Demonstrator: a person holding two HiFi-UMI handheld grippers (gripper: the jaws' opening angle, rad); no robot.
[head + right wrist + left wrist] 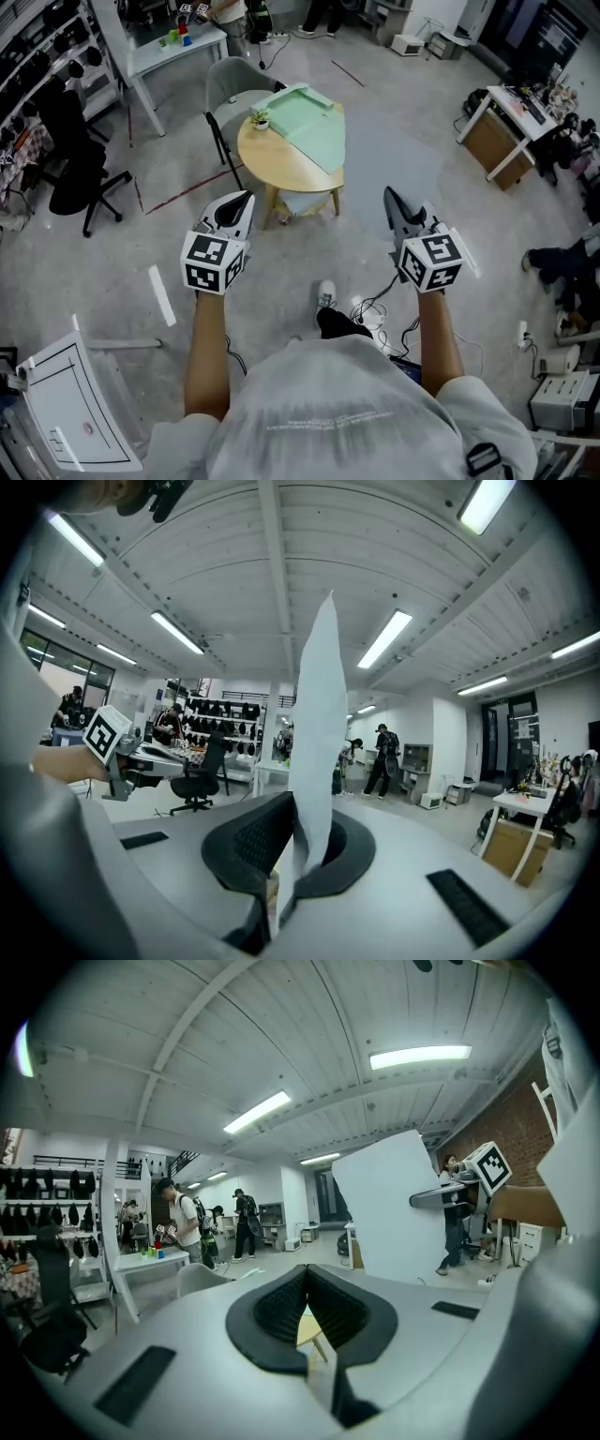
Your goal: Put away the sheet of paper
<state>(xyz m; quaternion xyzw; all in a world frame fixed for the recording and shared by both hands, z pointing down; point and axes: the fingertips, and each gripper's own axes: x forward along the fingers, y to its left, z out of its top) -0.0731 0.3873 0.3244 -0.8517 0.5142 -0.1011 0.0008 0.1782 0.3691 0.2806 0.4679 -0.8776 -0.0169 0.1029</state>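
A white sheet of paper (317, 733) stands upright between the jaws of my right gripper (296, 829), which is shut on its lower edge. From the left gripper view the same sheet (394, 1206) is a large white panel at the right. My left gripper (306, 1283) is shut with nothing in it. In the head view both grippers are held out level above the floor, the left gripper (246, 199) and right gripper (392, 197) just short of a round wooden table (281, 159). A pale green folder (314, 131) lies open on that table.
A small potted plant (260, 119) stands on the table's far left edge, and a grey chair (228, 84) is behind it. A black office chair (75, 164) is at the left, cables (375, 314) lie on the floor by my feet, and desks (506, 131) stand at the right.
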